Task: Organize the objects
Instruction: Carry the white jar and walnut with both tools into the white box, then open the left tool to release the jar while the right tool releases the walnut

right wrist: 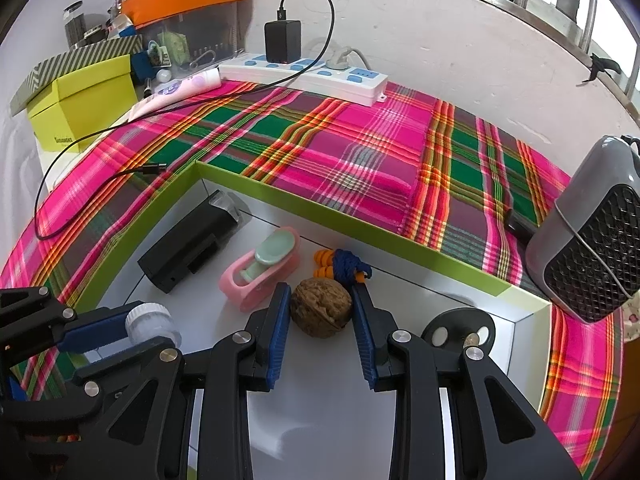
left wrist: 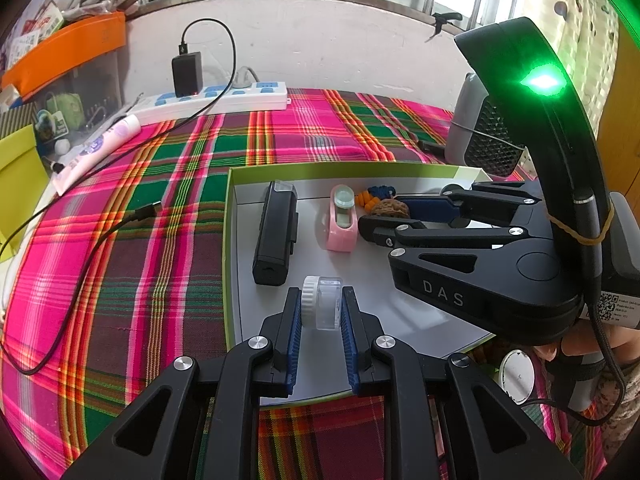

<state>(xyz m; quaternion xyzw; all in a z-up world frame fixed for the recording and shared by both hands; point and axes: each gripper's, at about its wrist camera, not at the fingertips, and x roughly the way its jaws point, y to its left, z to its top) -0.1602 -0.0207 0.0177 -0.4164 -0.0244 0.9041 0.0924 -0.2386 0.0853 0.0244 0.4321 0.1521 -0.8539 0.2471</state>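
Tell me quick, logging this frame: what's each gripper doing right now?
Left gripper: jaws closed on the clear jar with white cap, in the green tray.
Right gripper: jaws open around the walnut, not clamped.

Two close wrist views, shared tray [left wrist: 230, 240] [right wrist: 400, 240]

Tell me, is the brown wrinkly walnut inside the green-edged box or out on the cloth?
Inside. The brown wrinkly walnut sits on the green-edged box's white floor, between the right gripper's fingers.
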